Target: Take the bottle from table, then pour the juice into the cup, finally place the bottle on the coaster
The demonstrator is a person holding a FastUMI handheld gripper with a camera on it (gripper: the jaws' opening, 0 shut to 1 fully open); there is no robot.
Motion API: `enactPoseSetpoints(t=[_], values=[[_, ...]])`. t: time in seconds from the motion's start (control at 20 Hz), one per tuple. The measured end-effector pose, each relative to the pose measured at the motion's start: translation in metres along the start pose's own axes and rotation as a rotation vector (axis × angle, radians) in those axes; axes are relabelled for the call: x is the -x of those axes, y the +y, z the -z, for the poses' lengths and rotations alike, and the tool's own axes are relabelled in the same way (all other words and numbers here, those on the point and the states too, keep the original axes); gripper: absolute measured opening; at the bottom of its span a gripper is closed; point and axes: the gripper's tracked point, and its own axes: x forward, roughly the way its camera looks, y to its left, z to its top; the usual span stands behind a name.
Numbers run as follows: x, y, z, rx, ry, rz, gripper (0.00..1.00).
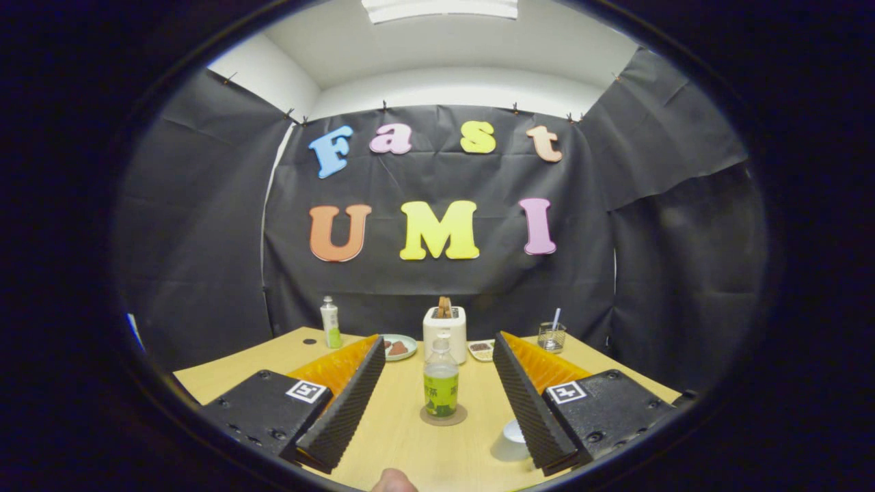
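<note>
A clear bottle [441,383] with a green label and greenish juice stands upright on a round brown coaster [443,415] on the wooden table [403,437]. It sits between my two fingers, a little beyond their tips, and neither finger touches it. My gripper [437,403] is open and holds nothing. A white cup [514,432] stands close to the inner side of the right finger [526,403], which partly covers it.
At the table's back stand a white toaster [444,331] with bread in it, a green plate [398,346] of food, a small dish [481,350], a glass [551,336] with a straw, and a second bottle [331,323] at the left. A fingertip [394,482] shows nearest me.
</note>
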Motion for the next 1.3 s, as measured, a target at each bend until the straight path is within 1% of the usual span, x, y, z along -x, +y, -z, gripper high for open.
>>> enactPoseSetpoints(t=[0.3, 0.55, 0.85, 1.05, 1.3], values=[[0.038, 0.011, 0.014, -0.006, -0.032, -0.040, 1.00], [0.056, 0.014, 0.026, 0.008, -0.030, -0.044, 1.00], [0.061, 0.014, 0.028, 0.012, -0.025, -0.046, 1.00], [0.062, 0.007, 0.024, 0.019, -0.036, -0.031, 1.00], [0.061, 0.004, 0.026, 0.004, -0.041, -0.037, 1.00]])
